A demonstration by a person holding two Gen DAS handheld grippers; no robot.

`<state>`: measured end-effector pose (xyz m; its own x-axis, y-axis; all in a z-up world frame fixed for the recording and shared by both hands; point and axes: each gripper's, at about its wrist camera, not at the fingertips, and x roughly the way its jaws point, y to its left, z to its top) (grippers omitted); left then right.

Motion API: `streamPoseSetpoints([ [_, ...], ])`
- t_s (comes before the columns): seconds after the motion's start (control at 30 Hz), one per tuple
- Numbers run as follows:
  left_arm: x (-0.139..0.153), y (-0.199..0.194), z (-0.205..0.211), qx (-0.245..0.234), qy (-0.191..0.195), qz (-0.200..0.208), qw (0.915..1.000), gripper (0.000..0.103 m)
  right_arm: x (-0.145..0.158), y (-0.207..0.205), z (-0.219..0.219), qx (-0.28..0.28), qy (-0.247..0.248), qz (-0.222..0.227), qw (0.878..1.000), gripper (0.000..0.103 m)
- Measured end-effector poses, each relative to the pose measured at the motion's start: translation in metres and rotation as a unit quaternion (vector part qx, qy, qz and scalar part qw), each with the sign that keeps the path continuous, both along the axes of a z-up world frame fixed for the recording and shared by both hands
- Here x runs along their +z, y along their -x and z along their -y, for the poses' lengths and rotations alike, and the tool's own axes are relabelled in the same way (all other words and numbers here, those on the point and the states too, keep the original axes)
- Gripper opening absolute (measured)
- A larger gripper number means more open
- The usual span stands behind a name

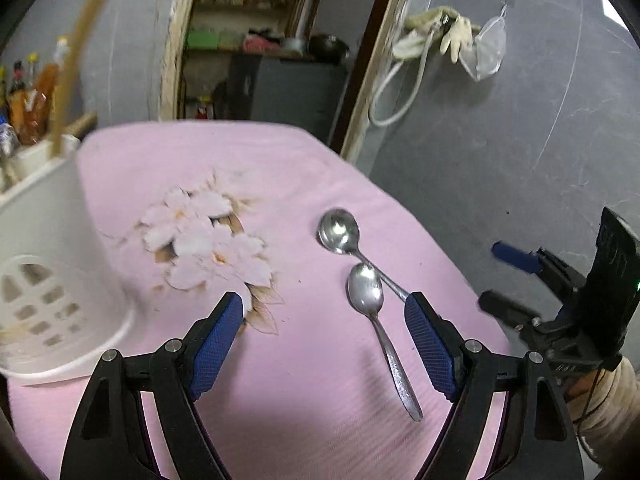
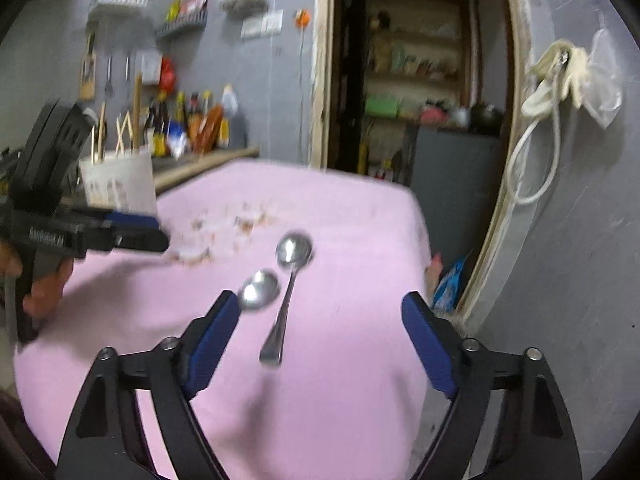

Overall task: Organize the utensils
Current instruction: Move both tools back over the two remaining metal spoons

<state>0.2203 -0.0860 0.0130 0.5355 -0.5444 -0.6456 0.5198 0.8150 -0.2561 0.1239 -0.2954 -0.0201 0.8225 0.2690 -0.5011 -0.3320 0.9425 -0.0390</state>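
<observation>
Two steel spoons lie on the pink tablecloth point(image 1: 304, 380). The farther spoon point(image 1: 339, 232) has its handle running under my left gripper's right finger. The nearer spoon point(image 1: 366, 292) lies beside it, handle toward me. My left gripper point(image 1: 324, 312) is open and empty above the cloth, left of the spoons. My right gripper point(image 2: 320, 312) is open and empty, with both spoons point(image 2: 294, 250) point(image 2: 259, 289) ahead between its fingers; it shows in the left wrist view point(image 1: 496, 276) at the right. A white perforated utensil holder point(image 1: 44, 248) stands at the left, also in the right wrist view point(image 2: 120, 180).
The table's right edge drops off beside a grey wall point(image 1: 520, 140) and an open doorway point(image 1: 272, 60). A counter with bottles point(image 2: 192, 124) runs behind the table on the left. A tan handle point(image 1: 76, 52) sticks up out of the holder.
</observation>
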Motion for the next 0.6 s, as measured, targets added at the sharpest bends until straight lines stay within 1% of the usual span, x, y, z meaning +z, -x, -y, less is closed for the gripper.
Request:
streamPoseSetpoints([
  [0.1,-0.008,-0.006,0.005,-0.015,-0.003,-0.024,0.9996,0.074,-0.011,-0.008,-0.004,0.020,0.010,-0.042,0.999,0.065],
  [0.17,-0.012,-0.012,0.009,-0.025,-0.005,-0.037,0.9990,0.070,-0.016,-0.013,-0.007,0.030,0.018,-0.058,0.998,0.063],
  [0.23,-0.016,-0.020,0.017,-0.036,-0.006,-0.053,0.9979,0.063,-0.021,-0.018,-0.010,0.040,0.024,-0.079,0.996,0.061],
  [0.3,-0.022,-0.026,0.022,-0.043,-0.005,-0.066,0.9969,0.059,-0.027,-0.022,-0.013,0.047,0.035,-0.096,0.994,0.055],
  [0.33,-0.025,-0.030,0.025,-0.046,-0.005,-0.073,0.9962,0.056,-0.030,-0.024,-0.015,0.048,0.042,-0.102,0.993,0.054],
  [0.37,-0.028,-0.033,0.026,-0.048,-0.005,-0.078,0.9958,0.055,-0.031,-0.024,-0.016,0.047,0.051,-0.103,0.992,0.051],
  [0.43,-0.032,-0.038,0.030,-0.052,-0.006,-0.088,0.9947,0.048,-0.032,-0.025,-0.017,0.043,0.061,-0.099,0.992,0.045],
  [0.5,-0.035,-0.044,0.033,-0.058,-0.004,-0.101,0.9933,0.043,-0.032,-0.026,-0.013,0.038,0.057,-0.099,0.993,0.036],
  [0.6,-0.038,-0.051,0.037,-0.062,-0.003,-0.109,0.9922,0.038,-0.032,-0.029,-0.008,0.034,0.047,-0.099,0.993,0.029],
])
